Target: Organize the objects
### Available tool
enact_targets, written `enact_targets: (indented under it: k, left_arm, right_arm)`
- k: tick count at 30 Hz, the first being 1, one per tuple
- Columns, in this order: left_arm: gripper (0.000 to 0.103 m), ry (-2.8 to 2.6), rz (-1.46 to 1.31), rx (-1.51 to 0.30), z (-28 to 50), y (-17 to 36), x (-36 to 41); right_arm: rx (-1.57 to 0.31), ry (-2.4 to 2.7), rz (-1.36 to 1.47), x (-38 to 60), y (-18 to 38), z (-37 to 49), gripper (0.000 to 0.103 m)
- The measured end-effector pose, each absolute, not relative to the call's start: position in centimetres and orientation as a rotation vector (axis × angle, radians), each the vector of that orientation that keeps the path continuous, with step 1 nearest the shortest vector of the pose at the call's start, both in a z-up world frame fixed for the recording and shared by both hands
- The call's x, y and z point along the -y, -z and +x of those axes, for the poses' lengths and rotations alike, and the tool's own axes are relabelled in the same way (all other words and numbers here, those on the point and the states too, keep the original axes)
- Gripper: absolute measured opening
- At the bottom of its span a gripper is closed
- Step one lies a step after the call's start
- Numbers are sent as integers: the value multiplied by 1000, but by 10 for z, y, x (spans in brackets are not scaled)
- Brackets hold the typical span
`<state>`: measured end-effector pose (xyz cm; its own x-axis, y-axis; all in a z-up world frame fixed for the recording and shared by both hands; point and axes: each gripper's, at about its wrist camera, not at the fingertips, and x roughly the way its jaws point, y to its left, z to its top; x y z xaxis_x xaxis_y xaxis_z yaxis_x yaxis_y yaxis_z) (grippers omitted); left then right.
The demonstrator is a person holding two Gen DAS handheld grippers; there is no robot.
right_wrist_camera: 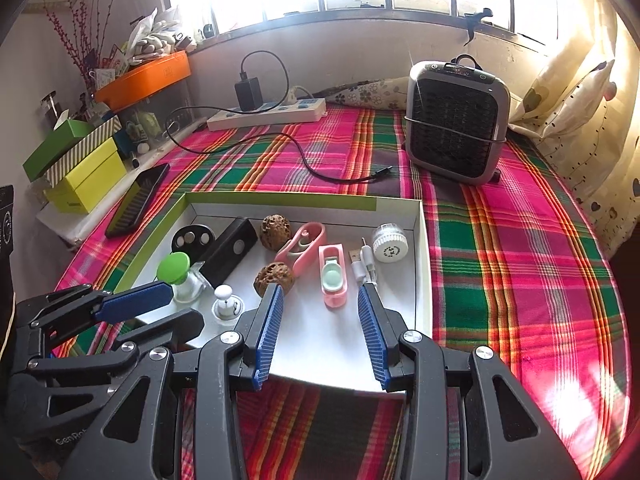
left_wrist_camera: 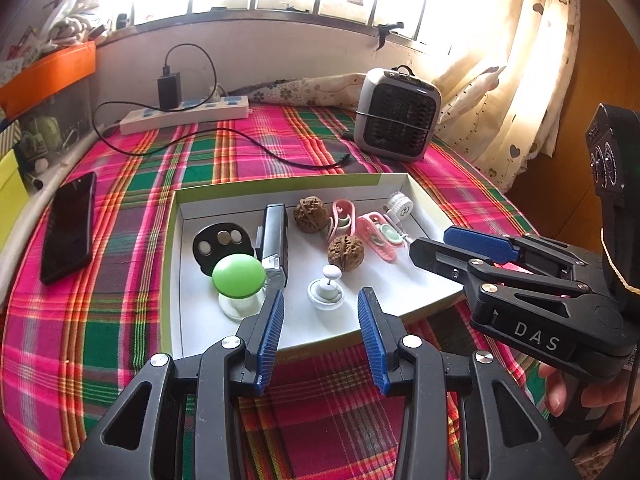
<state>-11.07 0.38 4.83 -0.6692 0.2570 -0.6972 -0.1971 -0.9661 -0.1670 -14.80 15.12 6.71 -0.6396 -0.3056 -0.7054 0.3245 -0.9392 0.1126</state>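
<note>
Tray [left_wrist_camera: 176,280]: a shallow white box with a green rim lies on the plaid cloth [left_wrist_camera: 120,200], near the middle.
Left part of tray: a black disc with coins [left_wrist_camera: 222,242], a green-capped bottle [left_wrist_camera: 239,284] and a black stapler [left_wrist_camera: 274,240].
Middle of tray: two walnuts [left_wrist_camera: 346,251], one farther and one nearer, and a small white knob [left_wrist_camera: 326,290] near the front edge.
Right part of tray: two pink clips [right_wrist_camera: 332,276], a white cable [right_wrist_camera: 366,268] and a white round cap [right_wrist_camera: 390,248] in the far right corner.
Left gripper [left_wrist_camera: 320,336]: partly open, nothing between the fingers, above the near edge of the tray.
Right gripper [right_wrist_camera: 320,332]: partly open, holds nothing, above the near right part of the tray.
Outside the tray: a phone [left_wrist_camera: 70,226] at left, a power strip [left_wrist_camera: 184,114] and a small heater [left_wrist_camera: 396,114] far.
</note>
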Motion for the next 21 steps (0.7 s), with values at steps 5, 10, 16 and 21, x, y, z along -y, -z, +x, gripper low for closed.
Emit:
enact_targets:
  k: [5,10,16,21]
  left_arm:
    - [37,-2669,-1125,118,-99,-48,-1]
    - [37,-2671,-1121,114,-89,-47,-1]
    - [37,-2668,-1136,138,-79,-43,0]
    - [37,-2687,-1161,128,-70,-36,-2]
  right_arm:
    - [-27,2575,1088,-153,-67,-133,46]
    - [-16,2593,1088,-157,-65,-121,46]
    - [-29,2601,1088,-158,-61,-105,46]
    - [-34,2596,1105,-158,-55,-95,46]
